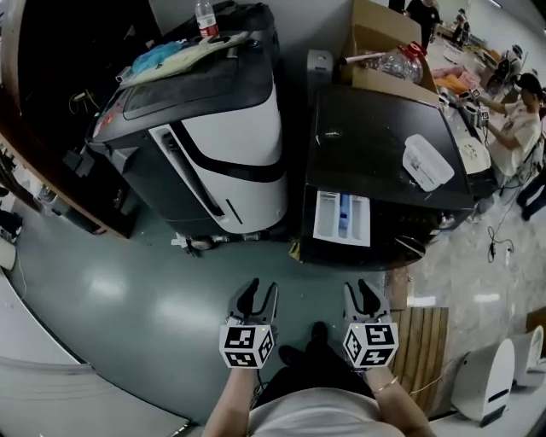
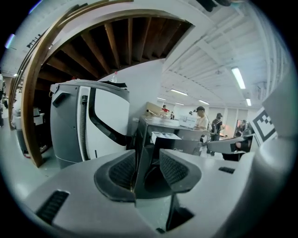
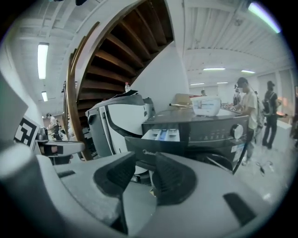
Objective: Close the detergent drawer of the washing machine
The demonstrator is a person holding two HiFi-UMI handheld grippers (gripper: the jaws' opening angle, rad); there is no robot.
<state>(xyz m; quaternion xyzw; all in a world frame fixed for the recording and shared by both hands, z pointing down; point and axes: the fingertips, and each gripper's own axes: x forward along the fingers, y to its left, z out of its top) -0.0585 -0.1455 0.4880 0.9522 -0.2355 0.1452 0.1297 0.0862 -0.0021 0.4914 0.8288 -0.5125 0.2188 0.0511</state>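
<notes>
The black washing machine (image 1: pixel 375 154) stands ahead to the right, and its white detergent drawer (image 1: pixel 343 218) with a blue insert is pulled out of the front. The drawer (image 3: pixel 163 135) also shows in the right gripper view, sticking out above the machine's dark front. Both grippers hang low over the floor, well short of the machine. My left gripper (image 1: pixel 258 293) is open with nothing between its pads (image 2: pixel 123 171). My right gripper (image 1: pixel 363 290) is open and empty too, and it points roughly at the drawer. In the left gripper view the drawer (image 2: pixel 164 136) lies straight ahead beyond the jaws.
A grey and white machine (image 1: pixel 222 128) stands left of the washer with cloths and a bottle (image 1: pixel 206 19) on top. A white lidded box (image 1: pixel 426 160) rests on the washer. A cardboard box (image 1: pixel 384 51) sits behind. Wooden slats (image 1: pixel 426 341) lie at the right. A person (image 1: pixel 520 119) works at the far right.
</notes>
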